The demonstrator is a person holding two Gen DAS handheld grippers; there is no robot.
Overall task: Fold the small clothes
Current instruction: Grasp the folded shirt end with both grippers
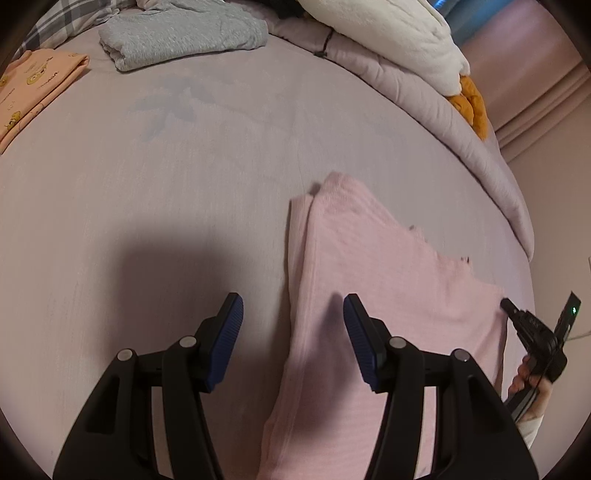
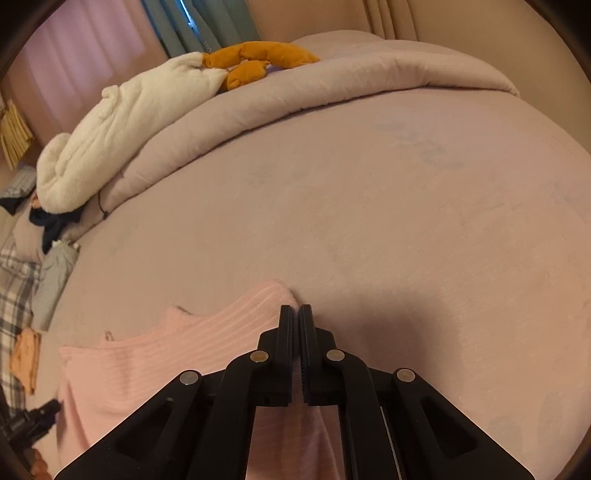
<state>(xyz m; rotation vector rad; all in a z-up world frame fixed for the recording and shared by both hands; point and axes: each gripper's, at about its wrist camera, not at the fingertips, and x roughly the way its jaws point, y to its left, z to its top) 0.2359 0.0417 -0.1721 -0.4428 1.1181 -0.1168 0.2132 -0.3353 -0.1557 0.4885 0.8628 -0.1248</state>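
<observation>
Pink ribbed garment point(image 1: 388, 295) lies flat on the bed point(image 1: 184, 184), lower right of frame, under the spread left gripper point(image 1: 293, 317); the right gripper point(image 2: 299, 314) pinches its edge.

Low wrist views; shared bed point(image 1: 184, 177)

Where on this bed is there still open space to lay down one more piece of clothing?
The widest bare sheet lies between the pink top and the folded grey garment, left of the rolled duvet. It is crowded at the far left, where the grey piece and the peach shirt lie.
</observation>
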